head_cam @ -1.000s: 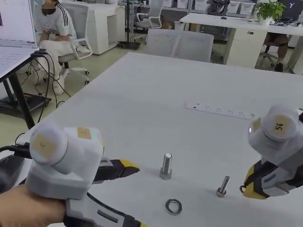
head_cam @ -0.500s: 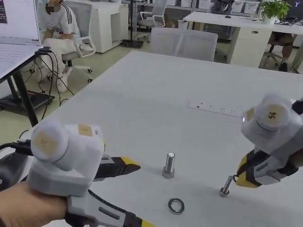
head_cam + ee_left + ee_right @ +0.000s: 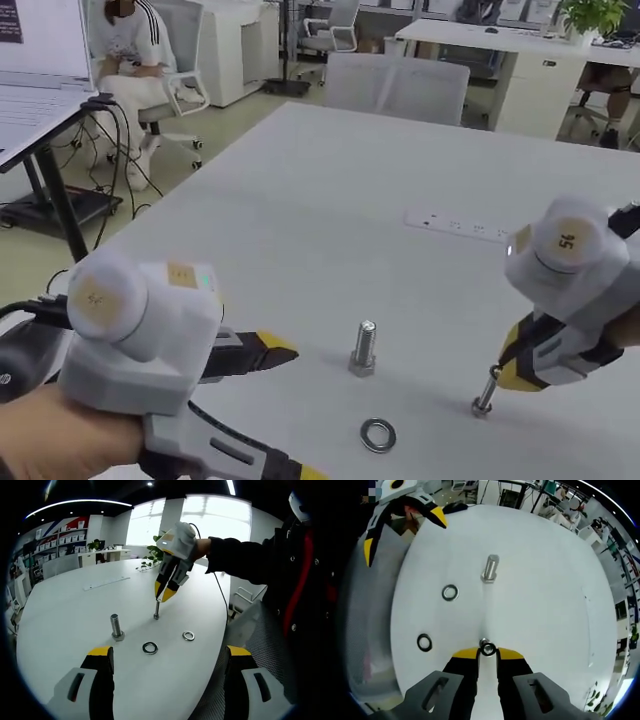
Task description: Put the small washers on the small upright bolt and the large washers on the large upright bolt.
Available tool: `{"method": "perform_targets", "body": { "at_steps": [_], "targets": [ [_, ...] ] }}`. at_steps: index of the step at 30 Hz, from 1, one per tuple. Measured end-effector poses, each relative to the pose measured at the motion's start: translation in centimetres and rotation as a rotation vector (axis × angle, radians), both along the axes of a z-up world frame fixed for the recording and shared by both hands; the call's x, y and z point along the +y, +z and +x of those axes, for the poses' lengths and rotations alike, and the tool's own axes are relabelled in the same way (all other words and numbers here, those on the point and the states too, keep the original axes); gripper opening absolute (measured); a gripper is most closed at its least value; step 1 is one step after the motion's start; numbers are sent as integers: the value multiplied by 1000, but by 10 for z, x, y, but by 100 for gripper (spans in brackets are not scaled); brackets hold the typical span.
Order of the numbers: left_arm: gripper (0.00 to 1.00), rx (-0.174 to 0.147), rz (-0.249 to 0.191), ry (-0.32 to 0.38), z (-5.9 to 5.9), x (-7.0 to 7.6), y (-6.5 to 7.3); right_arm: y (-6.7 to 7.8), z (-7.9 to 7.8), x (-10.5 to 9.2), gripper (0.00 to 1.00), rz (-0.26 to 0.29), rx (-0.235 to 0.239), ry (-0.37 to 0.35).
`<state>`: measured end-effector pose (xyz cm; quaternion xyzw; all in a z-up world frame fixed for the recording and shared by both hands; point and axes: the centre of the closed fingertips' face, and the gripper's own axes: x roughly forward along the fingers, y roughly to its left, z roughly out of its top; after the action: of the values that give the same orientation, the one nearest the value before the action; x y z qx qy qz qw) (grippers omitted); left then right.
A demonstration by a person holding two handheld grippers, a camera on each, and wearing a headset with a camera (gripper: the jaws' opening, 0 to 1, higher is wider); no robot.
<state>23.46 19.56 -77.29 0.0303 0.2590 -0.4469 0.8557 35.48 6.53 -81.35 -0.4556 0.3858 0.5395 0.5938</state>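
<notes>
Your right gripper pinches small washer, held right on top of small bolt. Your left gripper has jaws wide, near large bolt, with big washer lying just ahead of it.

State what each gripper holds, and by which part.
Right gripper pinches a small washer by its rim, over the small bolt; left gripper, open, holds nothing.

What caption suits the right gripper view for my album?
Right tongs pinch a small washer; beyond on the table, the large upright bolt, two loose washers and the open left tongs.
</notes>
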Motion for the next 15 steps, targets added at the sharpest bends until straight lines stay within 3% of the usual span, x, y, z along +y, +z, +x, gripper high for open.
{"method": "perform_targets", "body": {
  "at_steps": [15],
  "targets": [
    [91, 12, 0, 3, 0, 2, -4, -11, -2, 3, 14, -13, 21, 3]
  ]
}}
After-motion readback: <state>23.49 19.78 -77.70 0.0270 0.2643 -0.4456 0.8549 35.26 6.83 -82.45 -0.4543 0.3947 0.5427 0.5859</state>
